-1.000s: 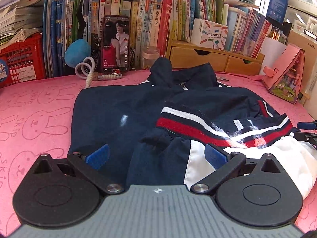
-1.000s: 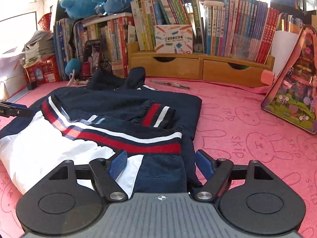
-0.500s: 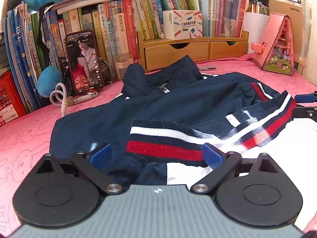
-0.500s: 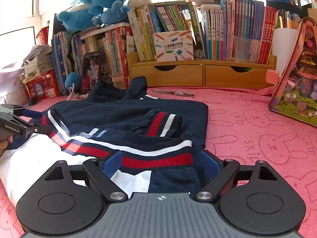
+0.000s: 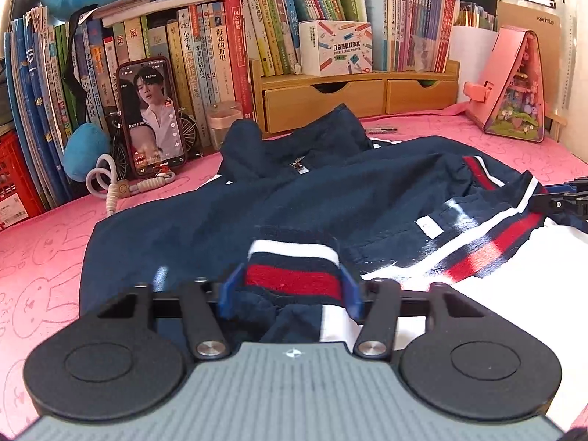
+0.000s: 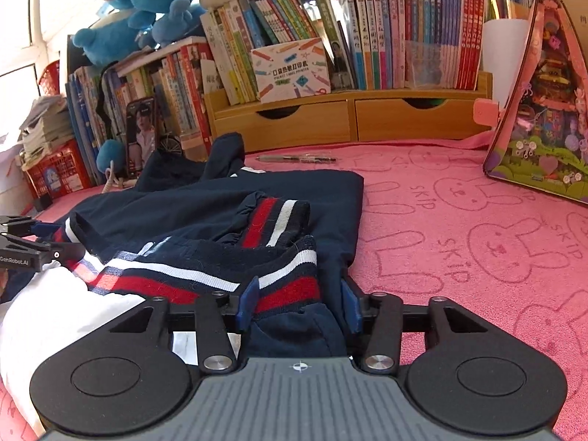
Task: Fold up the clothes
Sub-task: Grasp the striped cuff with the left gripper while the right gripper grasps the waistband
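Note:
A navy jacket with a red, white and navy striped hem and white lining lies spread on the pink mat, collar toward the books. My left gripper has its jaws closing, and its blue pads press the bunched striped hem at the jacket's left corner. My right gripper is also closing, with its pads squeezing the hem at the jacket right corner. A folded sleeve cuff rests on top. Each gripper shows at the edge of the other's view: the right gripper, the left gripper.
A pink bunny-print mat covers the surface. At the back stand rows of books, a wooden drawer shelf, a propped phone and a red basket. A pink house-shaped box is at the right, a pen behind the jacket.
Both pairs of jaws have narrowed from wide apart onto the striped hem. The left gripper slid along the hem and rolled; the hem is now bunched between its pads.

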### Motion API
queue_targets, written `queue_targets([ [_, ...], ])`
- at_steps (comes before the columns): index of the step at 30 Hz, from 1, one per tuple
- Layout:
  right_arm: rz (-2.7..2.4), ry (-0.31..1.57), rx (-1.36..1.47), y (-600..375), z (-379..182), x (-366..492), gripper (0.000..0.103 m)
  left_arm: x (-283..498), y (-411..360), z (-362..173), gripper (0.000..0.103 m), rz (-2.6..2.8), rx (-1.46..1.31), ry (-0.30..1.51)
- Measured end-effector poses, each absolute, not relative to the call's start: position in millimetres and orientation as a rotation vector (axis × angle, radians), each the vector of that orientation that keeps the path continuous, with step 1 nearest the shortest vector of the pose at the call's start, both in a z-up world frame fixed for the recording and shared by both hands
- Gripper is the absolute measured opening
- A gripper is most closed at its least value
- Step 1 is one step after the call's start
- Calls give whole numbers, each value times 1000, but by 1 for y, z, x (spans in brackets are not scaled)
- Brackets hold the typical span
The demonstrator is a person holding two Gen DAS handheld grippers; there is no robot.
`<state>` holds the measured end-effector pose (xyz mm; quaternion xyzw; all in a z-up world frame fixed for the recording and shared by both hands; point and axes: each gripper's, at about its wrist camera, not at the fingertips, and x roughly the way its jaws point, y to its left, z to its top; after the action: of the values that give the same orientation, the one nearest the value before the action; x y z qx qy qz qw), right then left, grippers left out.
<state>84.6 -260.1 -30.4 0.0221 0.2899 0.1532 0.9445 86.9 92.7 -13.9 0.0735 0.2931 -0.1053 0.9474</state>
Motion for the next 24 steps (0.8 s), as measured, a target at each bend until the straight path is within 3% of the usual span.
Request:
queue_targets([
  [1, 312, 557, -7, -255, -27, 75, 28, 77, 90, -13, 35, -203, 178, 553],
  [3, 299, 485, -76, -248, -21, 59, 22, 59, 89, -8, 30, -189, 195, 486],
  [5, 278, 391, -95, -248, -10, 44, 11, 47, 98, 1, 30, -192, 138, 442],
  [6, 264, 351, -109, -248, -5, 40, 11, 41, 103, 5, 31, -193, 109, 420],
  [8, 254, 312, -137, -249, 5, 37, 15, 33, 111, 13, 37, -193, 66, 387],
  [9, 269, 331, -138, -250, 7, 40, 25, 35, 112, 13, 45, -182, 78, 399],
  [10, 282, 363, -127, -251, 6, 46, 46, 39, 110, 10, 53, -163, 100, 420],
  [11, 300, 409, -104, -253, 2, 54, 56, 44, 109, 6, 61, -137, 121, 449],
  [12, 320, 455, -76, -254, -2, 62, 66, 50, 106, 1, 75, -102, 142, 491],
  [13, 337, 493, -56, -254, -6, 68, 66, 55, 105, -5, 84, -79, 155, 532],
  [16, 343, 569, -60, -246, -21, 78, 66, 64, 108, -20, 88, -81, 136, 619],
  [20, 368, 574, -174, -222, -36, 68, 52, 61, 118, -27, 89, -85, 98, 640],
  [22, 329, 527, -254, -214, -35, 60, 19, 62, 124, -28, 90, -68, 69, 648],
  [24, 304, 483, -246, -217, -27, 57, 19, 61, 132, -28, 89, -60, 27, 652],
])
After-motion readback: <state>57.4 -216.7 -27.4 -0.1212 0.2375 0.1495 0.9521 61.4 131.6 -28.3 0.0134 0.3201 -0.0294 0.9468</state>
